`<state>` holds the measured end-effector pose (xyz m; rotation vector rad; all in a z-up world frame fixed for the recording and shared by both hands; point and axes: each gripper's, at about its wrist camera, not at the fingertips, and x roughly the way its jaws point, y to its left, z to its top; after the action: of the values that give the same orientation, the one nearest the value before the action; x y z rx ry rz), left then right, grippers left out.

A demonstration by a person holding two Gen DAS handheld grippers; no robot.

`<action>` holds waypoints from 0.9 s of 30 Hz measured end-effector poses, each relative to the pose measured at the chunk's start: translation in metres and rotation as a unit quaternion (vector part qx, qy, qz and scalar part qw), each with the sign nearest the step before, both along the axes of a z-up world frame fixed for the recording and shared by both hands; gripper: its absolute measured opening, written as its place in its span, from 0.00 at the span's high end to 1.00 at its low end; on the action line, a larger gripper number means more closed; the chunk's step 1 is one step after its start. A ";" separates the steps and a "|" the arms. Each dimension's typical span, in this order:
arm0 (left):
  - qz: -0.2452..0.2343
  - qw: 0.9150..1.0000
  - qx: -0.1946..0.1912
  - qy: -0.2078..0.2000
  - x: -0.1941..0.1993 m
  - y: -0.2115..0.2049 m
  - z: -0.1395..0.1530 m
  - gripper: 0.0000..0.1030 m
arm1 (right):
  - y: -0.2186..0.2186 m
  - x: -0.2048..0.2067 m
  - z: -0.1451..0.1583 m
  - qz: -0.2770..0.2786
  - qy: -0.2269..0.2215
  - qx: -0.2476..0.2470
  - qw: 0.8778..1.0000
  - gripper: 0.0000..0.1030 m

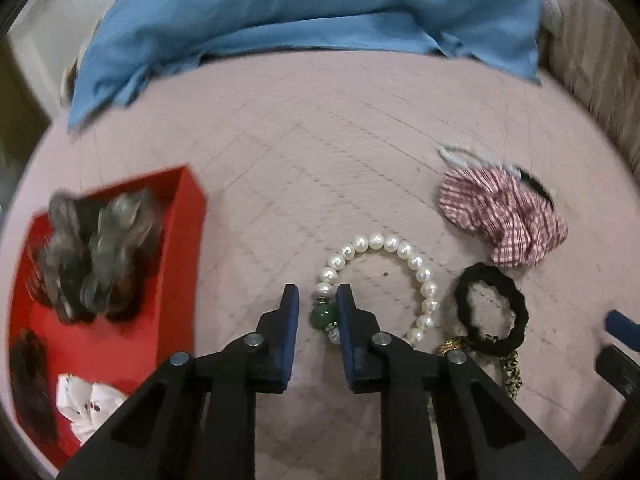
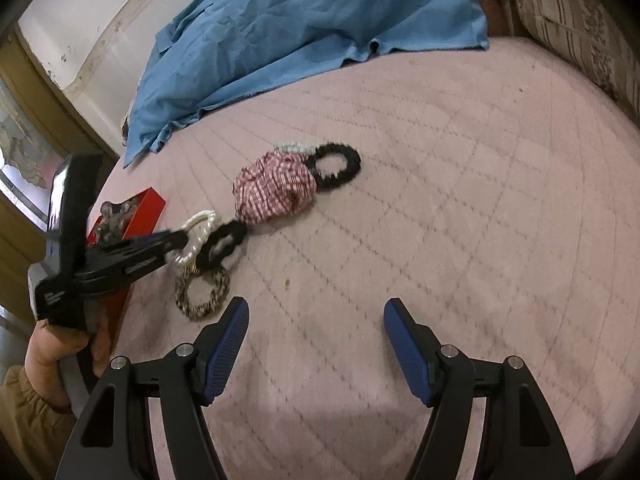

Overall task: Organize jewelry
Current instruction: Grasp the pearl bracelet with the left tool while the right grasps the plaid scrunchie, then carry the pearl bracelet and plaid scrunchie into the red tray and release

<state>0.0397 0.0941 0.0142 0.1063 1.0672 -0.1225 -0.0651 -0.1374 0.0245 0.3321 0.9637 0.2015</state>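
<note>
Left claw [image 1: 318, 300] narrowly parted around pearl bracelet's [image 1: 384, 280] green bead [image 1: 323, 315], right claw [image 2: 316, 312] wide open, empty.

Bracelet [image 1: 384, 280] between box [image 1: 180, 264] left, scrunchie [image 1: 500, 220] right.

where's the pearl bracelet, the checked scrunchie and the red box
pearl bracelet [image 1: 376, 241], left wrist view, on a pearl at the top of the loop
checked scrunchie [image 1: 500, 212], left wrist view, on the middle of its gathered fabric
red box [image 1: 191, 216], left wrist view, on its right wall
</note>
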 end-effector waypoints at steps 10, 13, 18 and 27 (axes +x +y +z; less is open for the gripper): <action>0.012 0.998 -0.068 0.002 0.011 0.011 -0.008 0.68 | 0.036 0.073 0.014 0.029 -0.029 -0.019 0.999 0.29; 0.012 0.997 -0.074 0.000 0.008 0.008 -0.007 0.58 | 0.041 0.094 0.003 0.025 -0.012 -0.018 0.999 0.41; 0.006 0.998 -0.069 -0.003 0.000 0.005 -0.004 0.91 | 0.044 0.107 -0.009 0.030 0.009 -0.014 0.999 0.84; 0.021 0.991 -0.130 -0.013 -0.021 0.020 0.029 0.91 | 0.039 0.077 0.030 0.038 -0.038 -0.017 0.998 0.90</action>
<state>0.0190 0.1142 0.0436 -0.1487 1.0192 -0.2196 0.0117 -0.0986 0.0543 0.2544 0.9051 0.2651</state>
